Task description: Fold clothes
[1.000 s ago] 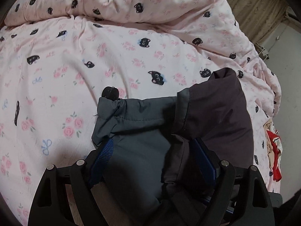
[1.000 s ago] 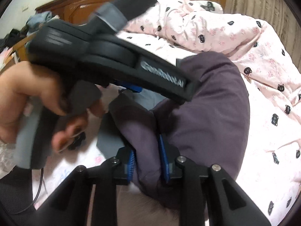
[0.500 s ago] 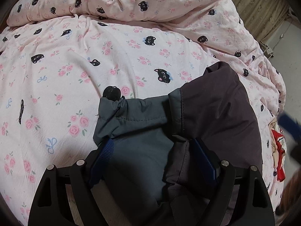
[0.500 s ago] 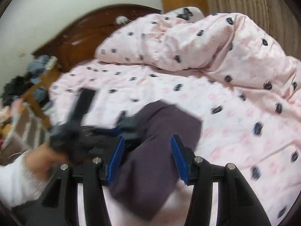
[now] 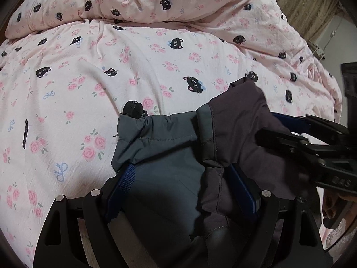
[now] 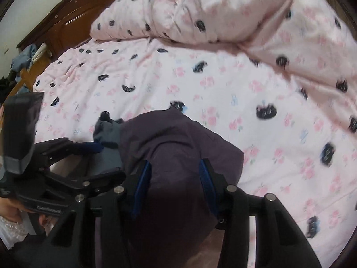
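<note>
A padded garment, grey (image 5: 160, 138) on one part and dark purple (image 5: 241, 116) on the other, lies bunched on the bed. My left gripper (image 5: 181, 169) stands wide, shut on a thick bundle of it that fills the space between its blue pads. A black cord toggle (image 5: 133, 109) sticks out at the grey hem. My right gripper (image 6: 175, 165) is over the purple part (image 6: 178, 138); its jaws are closing with that fabric between them. Each gripper shows in the other's view: the right gripper (image 5: 312, 147) and the left gripper (image 6: 67, 167).
The bed sheet (image 5: 111, 67) is pink with roses and black cat faces. A rumpled duvet (image 6: 245, 11) of the same print is heaped at the far side. A dark wooden headboard (image 6: 62, 22) and a pile of clothes (image 6: 22, 58) lie beyond at the left.
My right gripper let go of the purple fabric, swung away to the right, and now sits over the garment's purple end. The left gripper and its bundle stayed put.
</note>
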`<state>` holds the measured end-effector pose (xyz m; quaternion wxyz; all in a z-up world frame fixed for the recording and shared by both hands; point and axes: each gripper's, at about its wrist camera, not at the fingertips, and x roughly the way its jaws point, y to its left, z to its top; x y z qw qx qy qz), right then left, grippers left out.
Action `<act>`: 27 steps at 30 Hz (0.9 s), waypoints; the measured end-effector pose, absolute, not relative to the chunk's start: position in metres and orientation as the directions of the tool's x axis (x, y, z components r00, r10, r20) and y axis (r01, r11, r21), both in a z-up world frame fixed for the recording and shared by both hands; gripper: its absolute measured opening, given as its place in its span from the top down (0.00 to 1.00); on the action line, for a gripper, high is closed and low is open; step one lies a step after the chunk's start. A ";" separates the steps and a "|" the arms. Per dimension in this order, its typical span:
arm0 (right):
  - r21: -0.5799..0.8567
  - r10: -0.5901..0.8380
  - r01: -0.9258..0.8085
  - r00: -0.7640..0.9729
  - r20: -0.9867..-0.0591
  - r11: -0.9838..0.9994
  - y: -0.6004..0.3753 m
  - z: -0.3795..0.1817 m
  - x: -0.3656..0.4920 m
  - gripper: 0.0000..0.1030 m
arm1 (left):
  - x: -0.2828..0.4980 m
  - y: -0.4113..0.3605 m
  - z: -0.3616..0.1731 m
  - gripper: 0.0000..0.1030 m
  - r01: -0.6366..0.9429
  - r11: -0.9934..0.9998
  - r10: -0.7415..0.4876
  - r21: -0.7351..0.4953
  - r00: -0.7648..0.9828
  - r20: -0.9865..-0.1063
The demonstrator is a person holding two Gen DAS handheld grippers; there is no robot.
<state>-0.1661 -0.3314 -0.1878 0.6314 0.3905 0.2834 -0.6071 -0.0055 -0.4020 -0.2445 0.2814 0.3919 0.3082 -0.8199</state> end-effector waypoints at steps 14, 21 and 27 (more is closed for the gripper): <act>0.177 -0.607 0.983 0.116 -0.786 -0.040 -0.292 -0.149 -0.159 0.52 | -0.002 -0.396 -0.244 0.20 0.693 -0.668 -0.241 -0.271 -0.546 -0.802; 0.029 -0.550 0.999 0.044 -0.834 0.037 -0.252 -0.158 -0.124 0.51 | -0.001 -0.390 -0.245 0.20 0.689 -0.681 -0.270 -0.248 -0.552 -0.789; 0.081 -0.539 0.995 0.040 -0.841 -0.054 -0.250 -0.187 -0.139 0.30 | 0.000 -0.383 -0.250 0.20 0.686 -0.696 -0.319 -0.212 -0.560 -0.765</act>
